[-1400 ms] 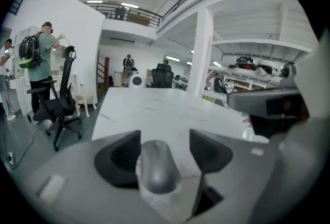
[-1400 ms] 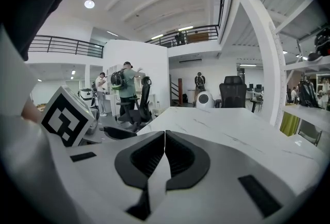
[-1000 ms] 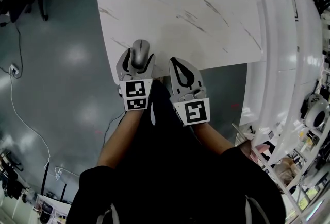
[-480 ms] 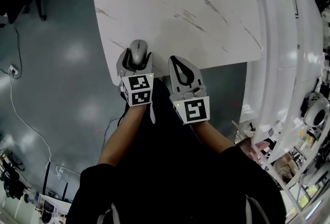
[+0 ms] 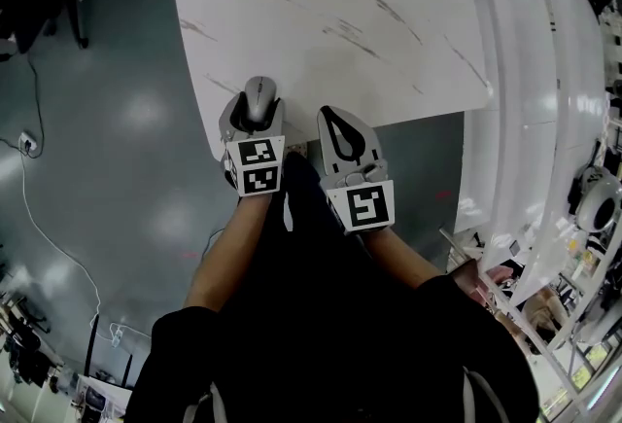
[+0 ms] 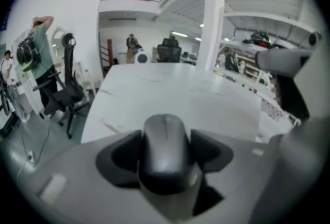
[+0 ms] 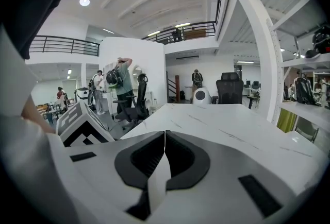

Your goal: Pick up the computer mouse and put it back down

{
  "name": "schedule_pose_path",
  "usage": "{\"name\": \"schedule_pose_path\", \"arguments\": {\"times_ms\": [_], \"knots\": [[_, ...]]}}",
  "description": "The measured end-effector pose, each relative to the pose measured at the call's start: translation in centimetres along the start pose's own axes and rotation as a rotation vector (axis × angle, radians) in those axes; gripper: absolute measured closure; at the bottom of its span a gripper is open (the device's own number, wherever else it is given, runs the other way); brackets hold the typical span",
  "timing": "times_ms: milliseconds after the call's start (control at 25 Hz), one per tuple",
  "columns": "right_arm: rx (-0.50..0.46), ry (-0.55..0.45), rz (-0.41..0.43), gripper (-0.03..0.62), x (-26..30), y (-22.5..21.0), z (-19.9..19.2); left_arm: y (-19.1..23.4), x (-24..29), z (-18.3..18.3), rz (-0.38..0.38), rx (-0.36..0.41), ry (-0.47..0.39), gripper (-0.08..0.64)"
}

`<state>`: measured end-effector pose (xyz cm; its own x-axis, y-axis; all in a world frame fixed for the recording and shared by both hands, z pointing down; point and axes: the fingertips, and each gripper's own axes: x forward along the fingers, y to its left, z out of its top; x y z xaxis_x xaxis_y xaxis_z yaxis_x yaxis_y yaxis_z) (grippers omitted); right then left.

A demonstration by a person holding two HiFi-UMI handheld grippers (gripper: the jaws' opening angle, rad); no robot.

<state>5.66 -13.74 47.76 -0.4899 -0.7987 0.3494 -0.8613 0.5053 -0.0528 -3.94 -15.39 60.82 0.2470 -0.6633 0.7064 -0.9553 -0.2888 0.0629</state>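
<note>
A grey computer mouse (image 5: 259,100) lies at the near left edge of the white marble-patterned table (image 5: 340,13). My left gripper (image 5: 257,112) straddles it, pointing steeply down. In the left gripper view the mouse (image 6: 165,148) fills the gap between the two dark pads, the jaws are closing, and both pads lie against its sides. My right gripper (image 5: 335,120) rests just right of it at the table edge, jaws shut with nothing between them; in the right gripper view its fingertips (image 7: 154,140) meet in a thin line.
The table (image 6: 180,89) stretches away ahead of both grippers. White shelving (image 5: 525,100) runs along the right. Grey floor with a cable (image 5: 39,217) lies to the left. Office chairs (image 6: 62,94) and people stand far off.
The left gripper's jaws have drawn in round the mouse and its marker cube has tipped slightly. The mouse and the right gripper have stayed in place.
</note>
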Motion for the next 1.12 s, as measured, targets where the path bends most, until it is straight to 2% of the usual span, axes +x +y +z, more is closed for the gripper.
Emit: {"name": "schedule_pose_path", "arguments": {"times_ms": [160, 360, 840, 1120], "knots": [[0.003, -0.007, -0.018, 0.572, -0.2, 0.0, 0.4, -0.2, -0.6, 0.3, -0.027, -0.008, -0.021, 0.259], [-0.011, -0.013, -0.047, 0.572, -0.6, 0.2, 1.0, -0.4, -2.3, 1.8, -0.044, 0.023, -0.075, 0.259], [-0.045, -0.085, -0.114, 0.572, -2.2, 0.6, 4.4, -0.7, -8.5, 8.8, -0.08, 0.113, -0.28, 0.259], [-0.056, -0.17, -0.146, 0.572, -3.6, 0.8, 8.1, -0.5, -12.9, 12.6, -0.081, 0.116, -0.411, 0.259]]}}
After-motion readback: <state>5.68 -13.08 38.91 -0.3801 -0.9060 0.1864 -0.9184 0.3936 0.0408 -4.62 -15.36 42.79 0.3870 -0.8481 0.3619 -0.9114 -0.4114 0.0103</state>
